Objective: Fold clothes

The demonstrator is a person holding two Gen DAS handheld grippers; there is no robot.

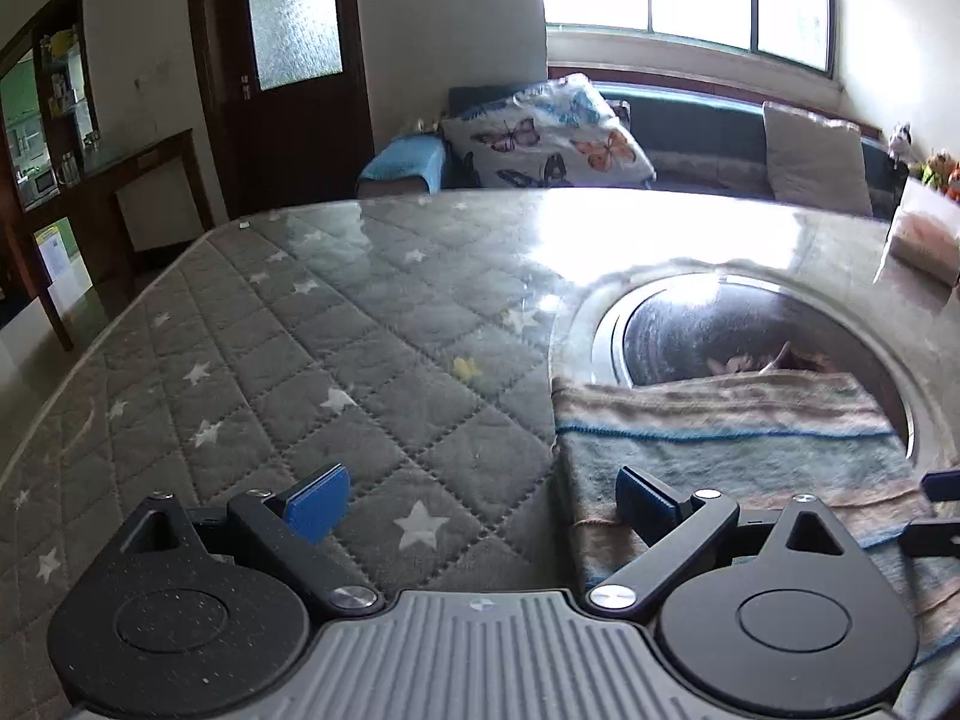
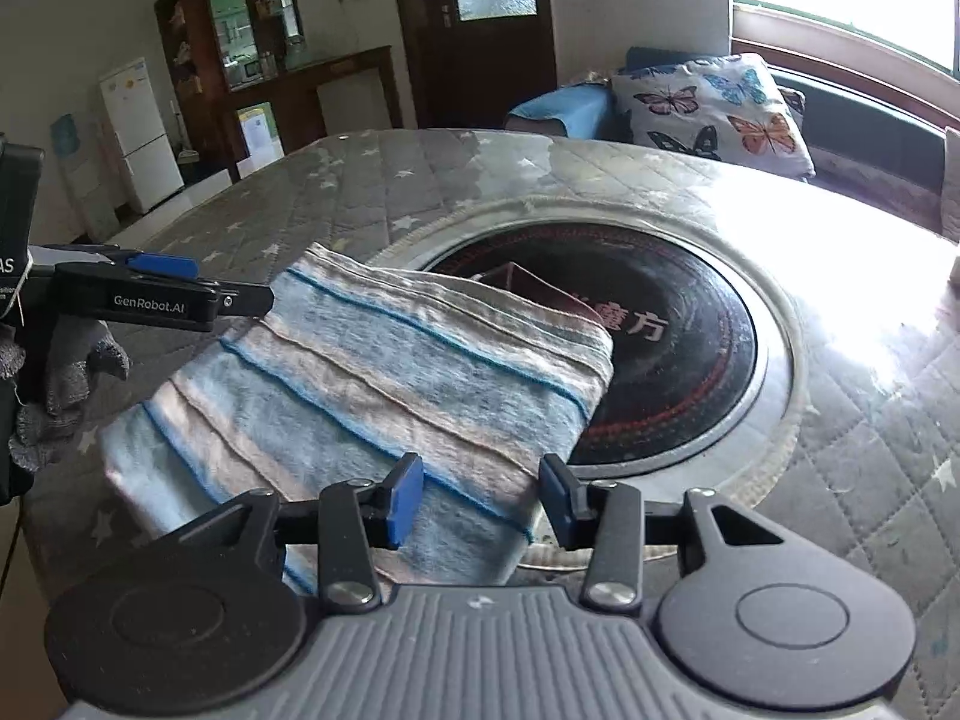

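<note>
1. The folded striped cloth [image 2: 360,384] lies on the quilted table [image 1: 252,360], its far corner over the rim of the round cooktop [image 2: 678,360] set in the tabletop.
2. The left gripper [image 1: 480,507] hangs low over the cloth's left edge: its right pad is above the cloth, its left pad above bare quilt. Jaws wide, nothing between the pads.
3. In the right wrist view the left gripper [image 2: 198,294] comes in from the left, its tip at the cloth's far-left corner; whether it touches cannot be told.
4. The right gripper [image 2: 480,498] sits over the cloth's near-right edge, jaws partly apart, pads not pressing the fabric.
5. Left of the cloth the quilt runs bare to the table's edge. To the right, past the cooktop, lies more open quilt under window glare.
6. A butterfly pillow [image 1: 546,132] and sofa stand beyond the table's far edge, well apart.
</note>
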